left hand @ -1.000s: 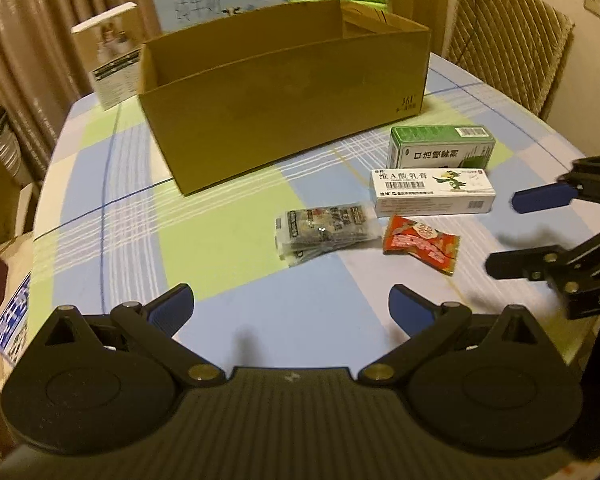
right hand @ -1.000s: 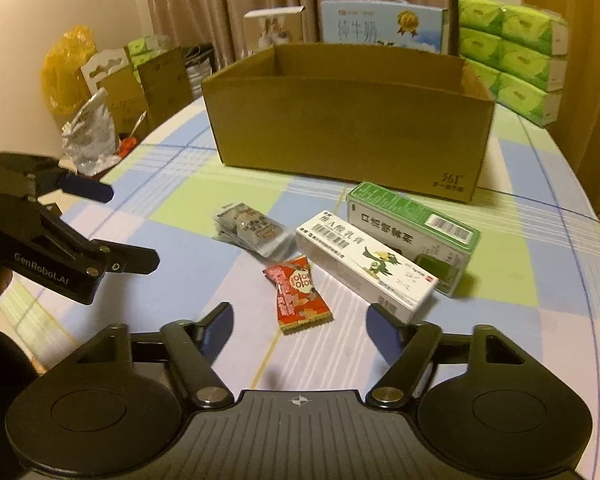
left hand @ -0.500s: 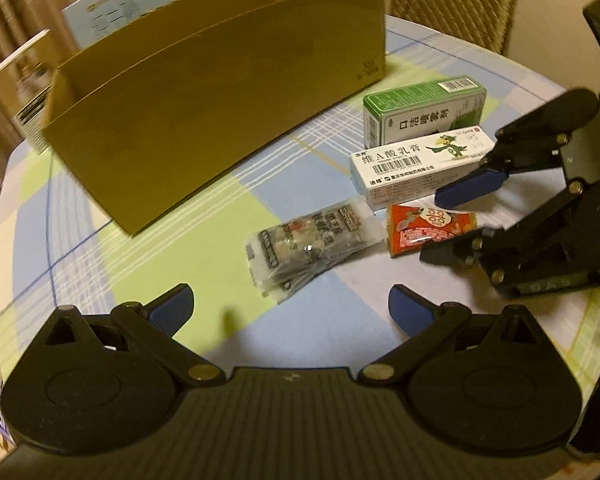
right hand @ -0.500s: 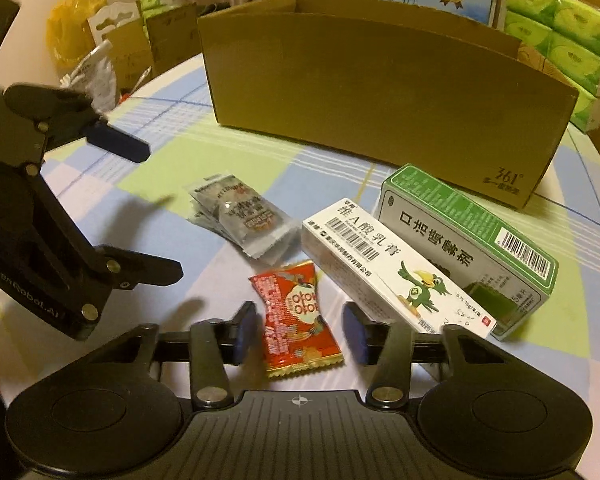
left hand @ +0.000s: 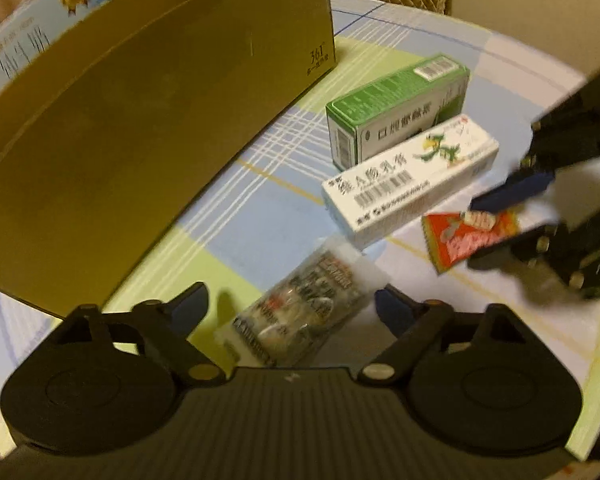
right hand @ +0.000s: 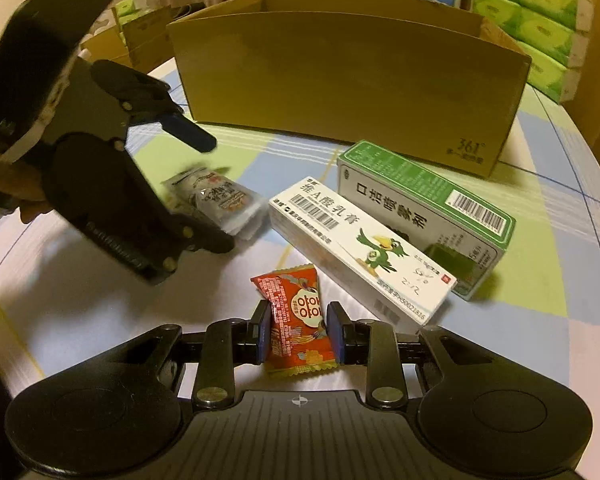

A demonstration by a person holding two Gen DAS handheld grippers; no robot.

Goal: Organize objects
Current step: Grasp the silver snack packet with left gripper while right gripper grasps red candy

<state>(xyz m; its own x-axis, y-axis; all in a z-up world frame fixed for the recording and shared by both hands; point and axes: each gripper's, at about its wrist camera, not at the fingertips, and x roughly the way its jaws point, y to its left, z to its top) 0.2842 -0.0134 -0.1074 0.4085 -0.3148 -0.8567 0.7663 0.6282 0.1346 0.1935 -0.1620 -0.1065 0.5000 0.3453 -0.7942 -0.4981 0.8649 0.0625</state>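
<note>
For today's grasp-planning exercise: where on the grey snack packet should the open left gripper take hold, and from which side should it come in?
Grip the grey snack packet across its narrow width, near the middle. It lies flat on the table, pointing lengthwise away from the left gripper, whose open fingers already sit on either side of its near end. Come down from above; the white box stands close beyond its far end.
</note>
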